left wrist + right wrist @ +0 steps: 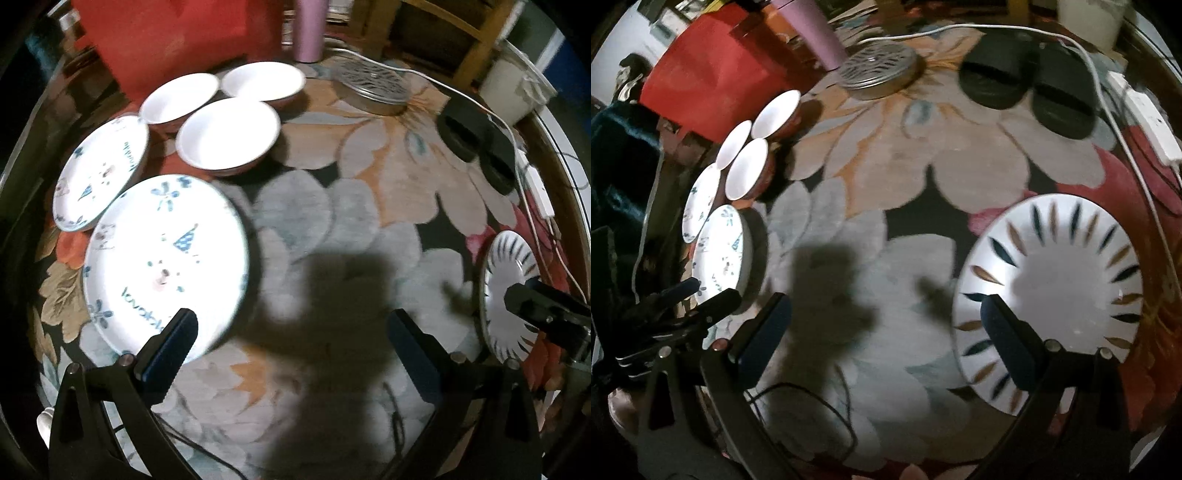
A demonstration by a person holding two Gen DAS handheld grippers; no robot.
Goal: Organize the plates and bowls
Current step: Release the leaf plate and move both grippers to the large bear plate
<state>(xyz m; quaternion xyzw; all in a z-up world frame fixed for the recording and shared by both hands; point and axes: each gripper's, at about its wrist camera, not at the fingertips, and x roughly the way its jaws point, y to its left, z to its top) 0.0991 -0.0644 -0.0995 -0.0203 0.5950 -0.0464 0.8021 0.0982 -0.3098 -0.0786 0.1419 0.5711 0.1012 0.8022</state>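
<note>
the plates (166,258) and bowls (227,134) look like glossy glazed ceramic, the floral rug (351,206) a matt, soft pile cloth, the round tin (877,72) dull metal, the slippers (1027,77) matt black rubber.

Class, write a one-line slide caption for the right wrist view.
Open right claw above a floral rug, leaf-patterned plate beneath one finger, bowls and plates far left.
</note>
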